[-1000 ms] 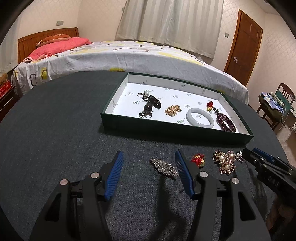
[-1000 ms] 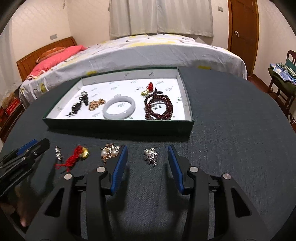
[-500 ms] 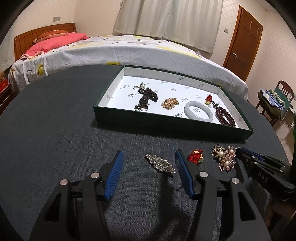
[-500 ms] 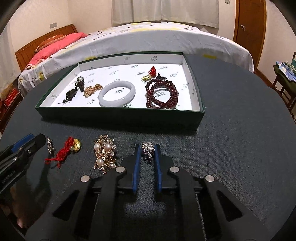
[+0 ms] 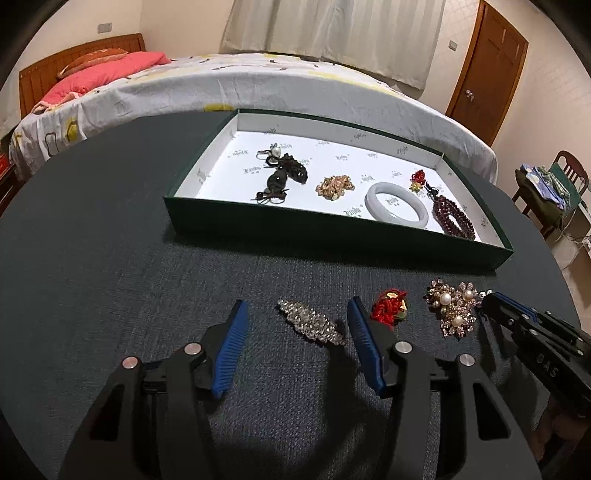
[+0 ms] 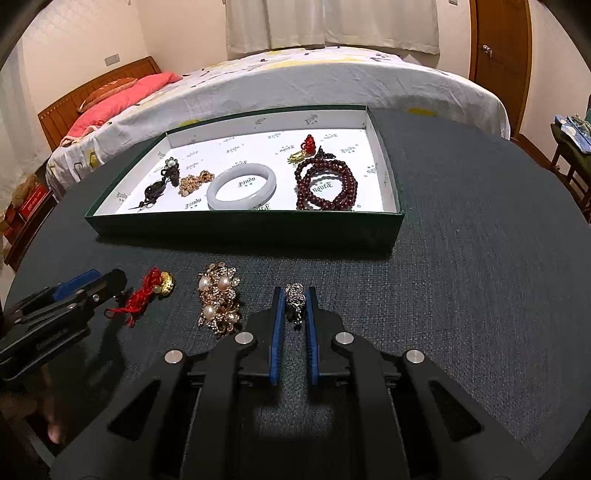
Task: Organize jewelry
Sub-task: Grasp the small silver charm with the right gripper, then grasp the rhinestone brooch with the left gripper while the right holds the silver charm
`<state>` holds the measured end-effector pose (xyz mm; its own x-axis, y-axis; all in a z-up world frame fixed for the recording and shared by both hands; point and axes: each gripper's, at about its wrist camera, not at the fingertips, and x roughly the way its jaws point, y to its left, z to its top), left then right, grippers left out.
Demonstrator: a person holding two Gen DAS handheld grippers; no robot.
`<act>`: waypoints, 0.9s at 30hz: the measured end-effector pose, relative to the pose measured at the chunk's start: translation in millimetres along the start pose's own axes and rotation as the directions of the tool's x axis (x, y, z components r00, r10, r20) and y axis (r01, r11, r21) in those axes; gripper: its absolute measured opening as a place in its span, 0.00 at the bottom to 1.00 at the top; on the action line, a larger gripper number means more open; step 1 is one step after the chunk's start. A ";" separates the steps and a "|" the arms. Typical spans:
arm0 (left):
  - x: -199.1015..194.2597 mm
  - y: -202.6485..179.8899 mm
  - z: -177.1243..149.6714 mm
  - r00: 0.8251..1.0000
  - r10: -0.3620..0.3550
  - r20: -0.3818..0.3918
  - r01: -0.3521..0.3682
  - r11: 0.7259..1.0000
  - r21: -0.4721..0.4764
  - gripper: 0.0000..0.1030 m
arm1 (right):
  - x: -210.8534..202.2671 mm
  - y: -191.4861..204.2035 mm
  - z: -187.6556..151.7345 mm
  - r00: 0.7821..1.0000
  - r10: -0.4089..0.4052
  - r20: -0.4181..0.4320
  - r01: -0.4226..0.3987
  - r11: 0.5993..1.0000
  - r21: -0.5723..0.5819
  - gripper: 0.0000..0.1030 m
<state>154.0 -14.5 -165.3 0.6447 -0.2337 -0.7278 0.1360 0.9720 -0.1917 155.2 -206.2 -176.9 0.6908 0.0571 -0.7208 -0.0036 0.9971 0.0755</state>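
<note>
Since the earlier view, the right tongs (image 6: 294, 295) have closed from a wide gape down onto the small dark rhinestone brooch (image 6: 294, 300), whose sparkling body now sits pinched between the blue pads (image 6: 277, 317) on the worktop (image 6: 461, 295). From the left wrist view these tongs show at the right edge as a narrow black and blue beak (image 5: 491, 301), just beside the pearl and gold flower brooch (image 5: 452, 308).

Nearest the left camera, the left tongs (image 5: 295, 314) are released, their jaws standing apart over the dark cloth, having narrowed only slightly. A long clear crystal clip (image 5: 310, 326) lies slantwise between them, its right end close to the right-hand pad, with no pad pressing on it. Just past that pad rests a red knotted cord with a gold charm (image 5: 388, 308), then the flower brooch further right.

Beyond this row stands a shallow green tray (image 5: 332, 240) lined with white printed paper. Inside it, from left to right in the left view, lie a black carved pendant with a pearl (image 5: 282, 173), a small gold cluster (image 5: 334, 186), a pale jade bangle (image 5: 397, 205), a little red and gold charm (image 5: 417, 179), and a coil of dark red beads (image 5: 452, 218).

Behind the worktop is a bed (image 5: 258, 85) with a patterned sheet and a pink pillow (image 5: 107, 72), then curtains (image 5: 332, 33) and a wooden door (image 5: 487, 62).
</note>
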 end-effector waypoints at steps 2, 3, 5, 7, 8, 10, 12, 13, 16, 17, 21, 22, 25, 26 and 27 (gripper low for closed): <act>0.6 -0.5 0.2 1.000 0.005 -0.001 -0.005 1.000 0.006 0.51 | -0.6 -0.4 0.2 1.000 0.004 0.001 -0.004 1.000 0.003 0.11; -0.1 0.5 -0.3 1.000 0.005 -0.001 -0.005 1.000 0.005 0.48 | -0.7 -0.2 0.4 1.000 0.006 0.002 -0.006 1.000 0.003 0.11; -1.4 2.0 -1.5 1.000 0.004 -0.001 -0.004 1.000 0.011 0.44 | -1.9 -0.1 0.2 1.000 0.010 0.004 -0.010 1.000 0.004 0.11; -3.1 4.0 -3.0 1.000 -0.001 -0.002 0.001 1.000 0.018 0.41 | -2.9 -0.6 0.2 1.000 0.011 0.007 -0.011 1.000 0.005 0.11; -4.2 4.7 -4.3 1.000 -0.003 -0.003 0.003 1.000 0.021 0.41 | -3.3 -0.7 0.2 1.000 0.012 0.008 -0.012 1.000 0.006 0.11; -5.6 4.1 -5.7 1.000 -0.003 -0.003 0.003 1.000 0.031 0.33 | -3.5 -0.9 0.4 1.000 0.013 0.009 -0.013 1.000 0.008 0.11; -6.9 2.3 -6.9 1.000 -0.006 -0.002 0.006 0.999 0.051 0.30 | -4.1 -0.7 0.5 1.000 0.013 0.011 -0.013 1.000 0.008 0.11; -7.8 1.8 -7.3 1.000 -0.005 0.000 0.005 0.998 0.059 0.29 | -4.4 -0.3 0.4 1.000 0.013 0.012 -0.013 1.000 0.007 0.11; -6.2 1.0 -6.9 1.000 -0.005 -0.008 0.006 0.998 0.059 0.29 | -4.8 1.3 0.2 1.000 0.016 0.012 -0.016 1.000 0.005 0.11; -5.6 1.0 -6.6 1.000 -0.008 -0.009 0.008 0.998 0.056 0.29 | -4.9 1.5 0.5 1.000 0.017 0.012 -0.017 1.000 0.005 0.11; -4.2 2.3 -4.1 1.000 -0.030 -0.008 0.031 0.999 0.039 0.29 | -4.9 2.0 0.6 1.000 0.018 0.011 -0.018 1.000 0.005 0.11; -3.8 2.1 -3.6 0.999 -0.034 -0.008 0.034 0.999 0.038 0.29 | -4.9 2.1 0.6 1.000 0.017 0.012 -0.018 1.000 0.006 0.11; -2.4 0.7 -2.4 0.999 -0.038 -0.009 0.039 0.998 0.052 0.29 | -4.5 2.1 0.0 1.000 0.020 0.008 -0.020 1.000 0.010 0.11; -2.3 0.9 -2.3 0.999 -0.042 -0.009 0.042 0.998 0.051 0.29 | -4.4 2.0 -0.1 1.000 0.021 0.007 -0.021 1.000 0.013 0.11; -2.3 1.3 -2.4 0.999 -0.043 -0.009 0.044 0.998 0.050 0.28 | -4.5 2.1 -0.2 1.000 0.021 0.007 -0.021 1.000 0.015 0.11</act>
<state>150.9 -12.8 -165.4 0.6311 -0.2758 -0.7250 0.2013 0.9609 -0.1903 152.0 -204.3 -173.6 0.6956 0.0777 -0.7142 -0.0076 0.9949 0.1008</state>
